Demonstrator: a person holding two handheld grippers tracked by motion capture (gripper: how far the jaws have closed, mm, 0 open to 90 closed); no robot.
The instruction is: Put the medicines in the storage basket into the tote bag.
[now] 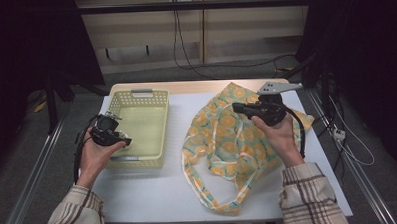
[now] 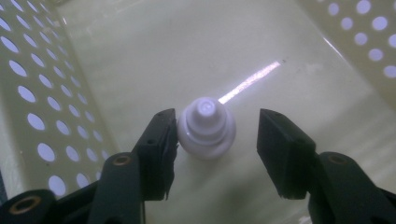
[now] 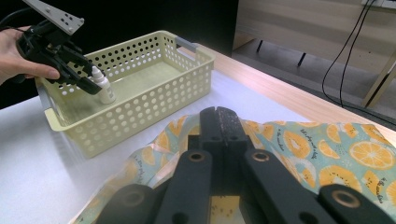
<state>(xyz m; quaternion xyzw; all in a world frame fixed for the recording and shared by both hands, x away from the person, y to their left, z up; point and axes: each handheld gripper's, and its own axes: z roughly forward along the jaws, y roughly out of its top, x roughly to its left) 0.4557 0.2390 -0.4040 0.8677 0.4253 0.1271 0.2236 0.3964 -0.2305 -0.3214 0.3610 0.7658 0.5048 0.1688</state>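
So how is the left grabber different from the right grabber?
The left gripper has its jaws apart around a small white bottle; the right gripper has its jaws pressed together with nothing seen between them. The left gripper reaches into the yellow basket; the right gripper is held above the orange-print bag. Both are black two-jaw grippers, each held in a hand.

A pale yellow basket (image 1: 158, 101) pierced with round holes is seen; beside it, a teal bag (image 1: 227, 141) printed with orange slices; inside the basket, a white bottle (image 2: 207, 128).
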